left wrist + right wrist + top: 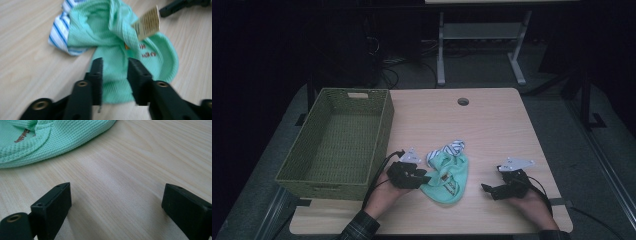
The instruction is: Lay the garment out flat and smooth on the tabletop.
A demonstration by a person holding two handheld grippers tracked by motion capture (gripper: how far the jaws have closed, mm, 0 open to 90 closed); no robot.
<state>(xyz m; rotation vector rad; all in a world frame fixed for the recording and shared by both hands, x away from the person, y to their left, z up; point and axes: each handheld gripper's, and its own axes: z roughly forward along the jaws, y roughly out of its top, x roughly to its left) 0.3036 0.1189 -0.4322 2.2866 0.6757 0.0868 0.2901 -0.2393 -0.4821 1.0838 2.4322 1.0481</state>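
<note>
The step in hand looks like the pick-up of the green garment (447,179), probably to fold it or put it in the woven basket (343,142) that stands on the left of the counter (492,130). The left tool (419,176) sits at the cloth's left edge; in the left gripper view its jaws stand partly open on either side of the ribbed hem (113,85), not yet pinched on it. The right tool (486,188) rests on bare wood just right of the garment, jaws spread wide and holding nothing. The next move, I judge, calls for the left jaws to close on the hem, and for the right tool to slide in to the other edge

The garment lies crumpled near the front middle of the counter: mint waffle-knit cloth with small red lettering, a blue-and-white striped piece (60,32) peeking from beneath it, and a paper tag (147,23) standing up
</note>
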